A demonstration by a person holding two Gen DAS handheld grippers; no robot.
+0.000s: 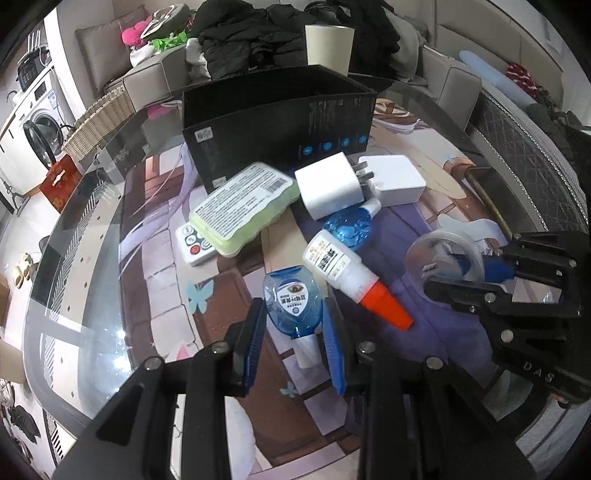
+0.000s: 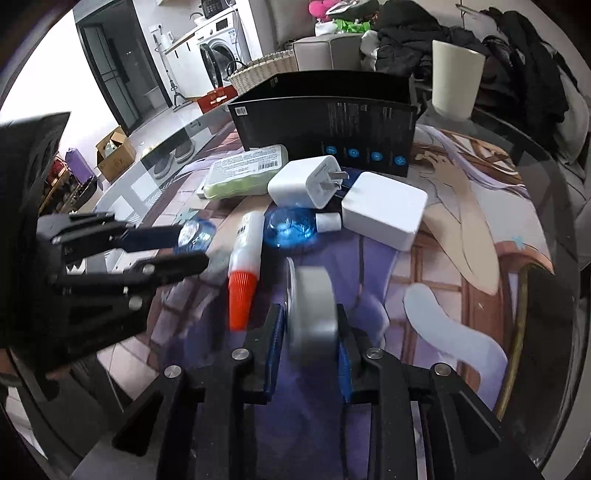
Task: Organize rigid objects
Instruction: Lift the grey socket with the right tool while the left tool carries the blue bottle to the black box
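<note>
My left gripper (image 1: 295, 325) is shut on a blue eye-drop bottle (image 1: 291, 299), label up, white cap towards me; it also shows in the right wrist view (image 2: 194, 234). My right gripper (image 2: 310, 325) is shut on a roll of clear tape (image 2: 312, 306), held on edge; the roll also shows in the left wrist view (image 1: 443, 258). Between them lies a white glue bottle with an orange cap (image 1: 354, 277). A second blue bottle (image 1: 347, 225), two white chargers (image 1: 328, 184) (image 1: 397, 179), a green case (image 1: 243, 206) and a small remote (image 1: 194, 243) lie before an open black box (image 1: 277, 122).
A cream cup (image 1: 328, 44) stands behind the box. The round glass table's rim (image 1: 66, 295) curves at left, over a printed mat. A quilted dark chair (image 1: 524, 147) is at right. A sofa with dark clothes (image 1: 258, 33) is behind.
</note>
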